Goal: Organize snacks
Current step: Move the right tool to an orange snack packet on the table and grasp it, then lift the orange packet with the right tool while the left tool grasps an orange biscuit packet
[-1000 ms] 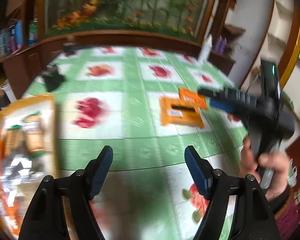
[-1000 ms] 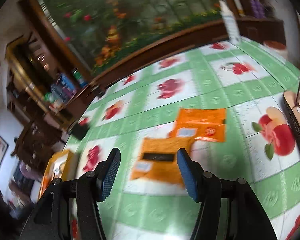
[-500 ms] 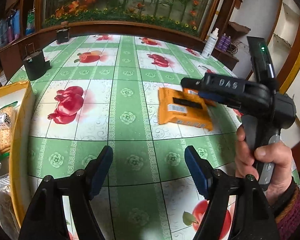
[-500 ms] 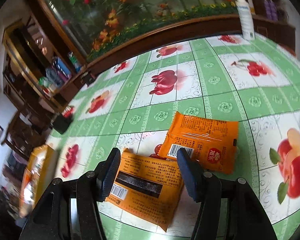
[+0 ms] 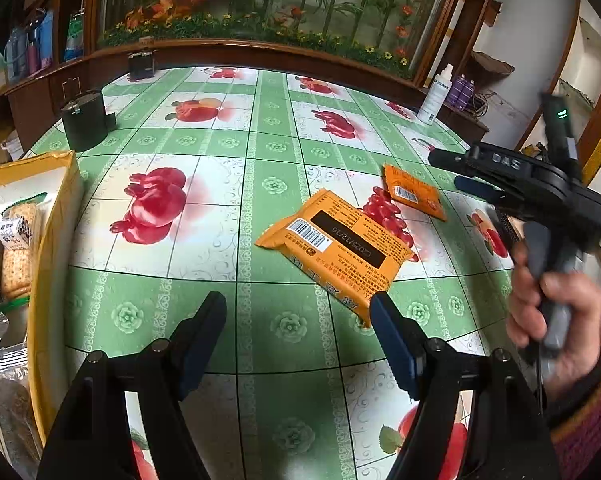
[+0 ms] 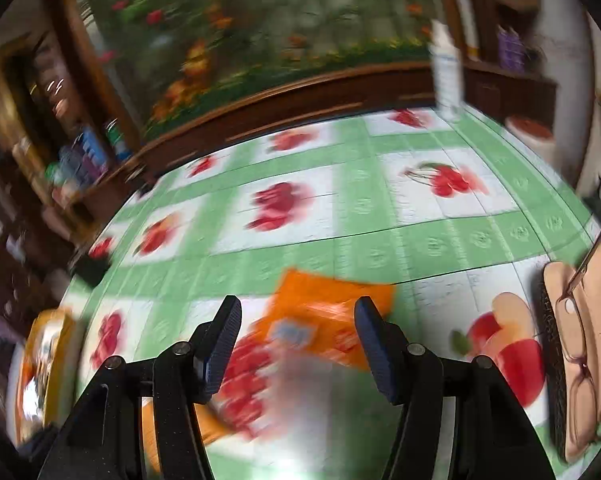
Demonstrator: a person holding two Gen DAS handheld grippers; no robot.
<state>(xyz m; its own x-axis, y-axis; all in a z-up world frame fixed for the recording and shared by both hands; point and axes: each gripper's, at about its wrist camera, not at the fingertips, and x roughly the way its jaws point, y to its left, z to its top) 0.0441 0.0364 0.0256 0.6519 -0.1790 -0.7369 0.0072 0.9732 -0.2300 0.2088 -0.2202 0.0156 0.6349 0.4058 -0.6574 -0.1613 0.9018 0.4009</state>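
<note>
Two orange snack packets lie on the green fruit-print tablecloth. The large packet [image 5: 336, 248] lies barcode up, its near corner just ahead of my left gripper's right finger. My left gripper [image 5: 298, 320] is open and holds nothing. The small packet [image 5: 414, 192] lies farther right. A hand holds my right gripper [image 5: 446, 170] just right of it, above the table. In the blurred right wrist view, the small packet [image 6: 328, 304] shows between and just beyond the fingers of my right gripper [image 6: 296, 312], which is open and holds nothing.
A yellow box [image 5: 56, 240] with crackers and wrapped snacks stands at the left edge; it is also seen as the yellow box [image 6: 48, 360]. A black container [image 5: 86, 120] sits at the back left, a white spray bottle [image 5: 434, 96] at the back right. Glasses on a tan case [image 6: 580, 320] lie at the right.
My right gripper has swung away from the large packet to the small one, blurring its view. My left gripper has come lower and closer to the large packet.
</note>
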